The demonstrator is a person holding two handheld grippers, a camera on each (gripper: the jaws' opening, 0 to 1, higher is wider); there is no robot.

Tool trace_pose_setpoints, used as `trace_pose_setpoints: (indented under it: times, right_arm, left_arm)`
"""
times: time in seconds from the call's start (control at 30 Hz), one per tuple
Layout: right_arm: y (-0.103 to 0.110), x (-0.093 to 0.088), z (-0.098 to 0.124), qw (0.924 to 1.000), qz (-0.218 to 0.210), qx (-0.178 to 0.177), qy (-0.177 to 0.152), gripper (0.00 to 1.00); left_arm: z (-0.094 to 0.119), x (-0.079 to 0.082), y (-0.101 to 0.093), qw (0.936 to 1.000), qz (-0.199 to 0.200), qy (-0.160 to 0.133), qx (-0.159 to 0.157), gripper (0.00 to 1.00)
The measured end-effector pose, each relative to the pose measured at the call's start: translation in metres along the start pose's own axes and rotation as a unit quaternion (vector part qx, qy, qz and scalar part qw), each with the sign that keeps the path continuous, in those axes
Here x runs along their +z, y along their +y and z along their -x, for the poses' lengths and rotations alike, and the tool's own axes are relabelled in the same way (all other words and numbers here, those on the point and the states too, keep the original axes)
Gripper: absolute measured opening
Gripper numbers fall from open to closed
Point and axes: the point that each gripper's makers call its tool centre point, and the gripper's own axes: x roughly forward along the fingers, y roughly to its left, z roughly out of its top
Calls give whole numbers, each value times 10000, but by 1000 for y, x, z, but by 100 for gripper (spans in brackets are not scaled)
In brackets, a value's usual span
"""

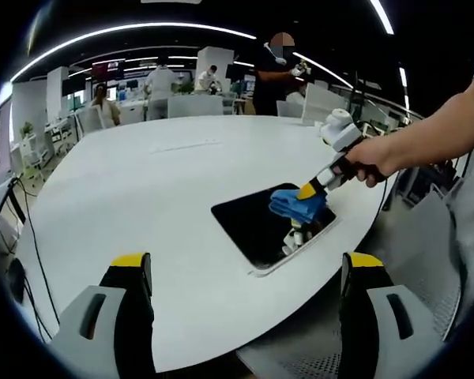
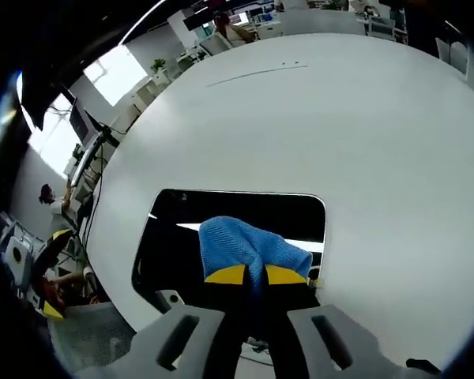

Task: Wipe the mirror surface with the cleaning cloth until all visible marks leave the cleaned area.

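Mirror [image 2: 237,217] flat on table [image 2: 340,118]; right gripper [image 2: 254,275] pinching cloth [image 2: 245,245] onto it; left gripper [image 1: 245,264] spread, hovering near.

mirror [image 2: 237,217] — near edge hidden behind cloth [image 2: 241,245] | marks on glass — too dark to tell

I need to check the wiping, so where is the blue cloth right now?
The blue cloth is clamped in the right gripper and pressed on the mirror, which lies near the white table's edge.

grey gripper [image 1: 245,272] bodies, black fingers [image 1: 134,304] with yellow tips.
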Motion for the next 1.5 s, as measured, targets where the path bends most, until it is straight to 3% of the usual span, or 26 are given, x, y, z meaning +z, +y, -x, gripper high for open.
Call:
trace_pose_setpoints:
  times: [0.07, 0.43, 0.57, 0.7, 0.87, 0.97, 1.1, 1.23, 1.5]
  right_arm:
    - [-3, 0, 1, 10000, 11, -22, 16, 2]
    - [-22, -3, 10, 9999, -30, -118, 5, 2]
    - [-27, -3, 11, 9998, -37, -200, -4, 2]
    - [-28, -4, 14, 9997, -126, -231, -8, 2]
    - [-32, -7, 20, 9991, 137, -407, 73, 2]
    - [-35, -9, 21, 9990, 109, -419, 76, 2]
    - [-36, -8, 18, 9989, 130, -438, 62, 2]
    - [-35, -8, 18, 9985, 339, -437, 43, 2]
    - [-35, -9, 20, 9987, 137, -485, -35, 2]
  left_arm:
    - [0, 4, 2, 9997, -152, -120, 155, 99]
    - [-12, 4, -15, 9999, 49, -134, -34, 99]
    - [-16, 0, -18, 9994, -315, -133, -17, 99]
    - [-19, -2, -8, 9998, 103, -159, 107, 99]
    - [-24, -3, -17, 9999, 83, -114, -43, 99]
    - [-26, 5, -20, 9987, 423, -274, -101, 99]
    - [-30, 0, -21, 9998, 84, -192, -31, 99]
    - [-32, -8, -17, 9999, 58, -124, -3, 99]
    - [-33, -8, -16, 9999, -102, -136, 18, 99]
